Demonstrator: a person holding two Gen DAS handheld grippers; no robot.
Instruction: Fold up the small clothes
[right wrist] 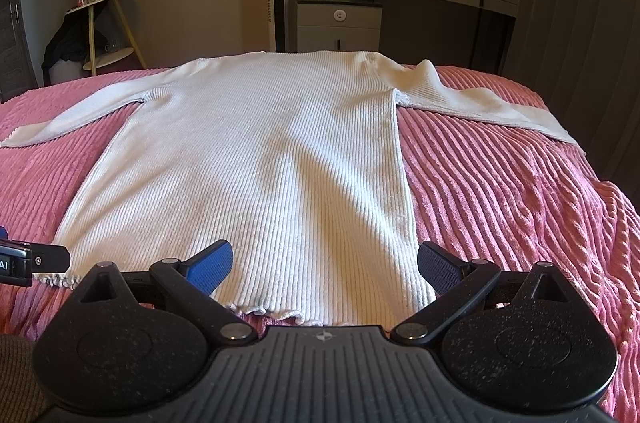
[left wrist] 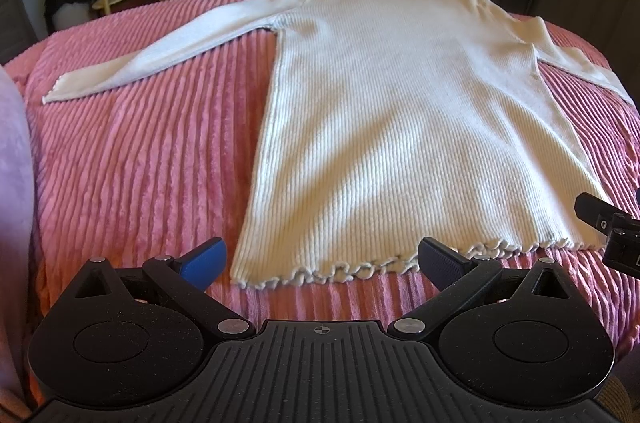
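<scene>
Sweater (left wrist: 384, 111) lies flat on the pink bedspread (left wrist: 140, 159), sleeves spread. Left gripper (left wrist: 322, 261) and right gripper (right wrist: 324, 265) hover released over its near hem.

The letters "AI" show on the left tool (right wrist: 24, 263); nothing else is legible.
</scene>
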